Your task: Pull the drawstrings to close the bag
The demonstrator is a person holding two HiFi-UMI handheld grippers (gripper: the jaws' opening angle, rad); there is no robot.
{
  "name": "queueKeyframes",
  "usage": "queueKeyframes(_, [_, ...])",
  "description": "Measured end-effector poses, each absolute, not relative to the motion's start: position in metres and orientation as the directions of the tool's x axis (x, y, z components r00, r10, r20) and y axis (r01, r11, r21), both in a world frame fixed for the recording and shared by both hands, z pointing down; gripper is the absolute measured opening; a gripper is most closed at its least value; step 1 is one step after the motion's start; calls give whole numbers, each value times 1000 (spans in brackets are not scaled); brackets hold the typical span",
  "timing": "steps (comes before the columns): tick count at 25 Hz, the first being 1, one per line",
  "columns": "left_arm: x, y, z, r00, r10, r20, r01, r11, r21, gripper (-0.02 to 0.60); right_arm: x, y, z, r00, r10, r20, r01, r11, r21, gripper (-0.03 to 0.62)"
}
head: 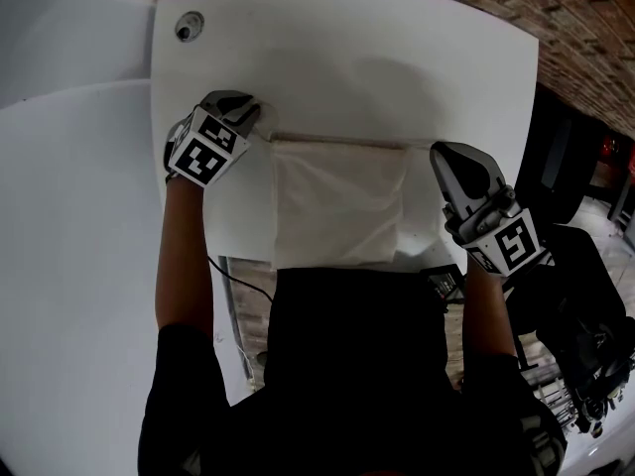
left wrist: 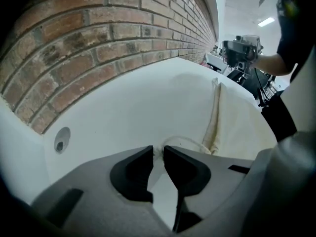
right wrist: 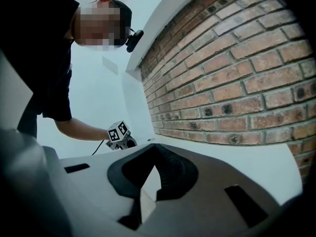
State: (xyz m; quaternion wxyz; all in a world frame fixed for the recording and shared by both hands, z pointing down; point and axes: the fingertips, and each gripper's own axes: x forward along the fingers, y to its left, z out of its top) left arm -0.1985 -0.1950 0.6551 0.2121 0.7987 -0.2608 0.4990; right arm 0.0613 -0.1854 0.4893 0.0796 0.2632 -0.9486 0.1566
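A white cloth drawstring bag (head: 337, 206) lies flat on the white table (head: 397, 58), its gathered top edge facing away from me. My left gripper (head: 260, 117) sits at the bag's top left corner. In the left gripper view its jaws (left wrist: 159, 151) stand nearly together, pinching the thin drawstring (left wrist: 190, 141) that loops out from the bag (left wrist: 237, 122). My right gripper (head: 437, 152) rests at the bag's top right corner. Its jaws (right wrist: 155, 148) are shut, and its own view shows nothing between them.
A round cable hole (head: 189, 26) sits in the table's far left corner. A brick wall (head: 595, 28) runs behind the table. Another white surface (head: 69, 216) adjoins on the left. Dark equipment (head: 595, 355) stands on the floor at the right.
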Motion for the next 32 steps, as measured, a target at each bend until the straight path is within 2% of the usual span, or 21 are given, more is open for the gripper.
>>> queueKeyframes(4, [-195, -194, 658, 292, -162, 943, -615, -786, 55, 77, 88, -183, 504, -800, -509, 316, -581, 789, -201, 6])
queueKeyframes(7, [-193, -196, 661, 273, -106, 956, -573, -816, 73, 72, 133, -188, 523, -666, -595, 449, -711, 689, -140, 6])
queueKeyframes(10, [-199, -195, 656, 251, -80, 965, -565, -821, 79, 72, 168, -197, 535, -589, -633, 502, -786, 593, -174, 32])
queueKeyframes(15, [-195, -198, 658, 266, -83, 960, -588, -803, 93, 72, 181, -199, 570, -543, -540, 642, -814, 527, -245, 119])
queueKeyframes(19, [-194, -197, 659, 259, -75, 963, -580, -810, 93, 72, 168, -195, 604, -466, -485, 740, -858, 453, -243, 127])
queueKeyframes(24, [-195, -197, 657, 260, -67, 963, -573, -813, 98, 72, 163, -190, 628, -345, -448, 825, -901, 405, -156, 150])
queueKeyframes(32, [-193, -194, 656, 215, -11, 977, -537, -836, 109, 72, 163, -179, 646, -209, -416, 885, -932, 358, -52, 154])
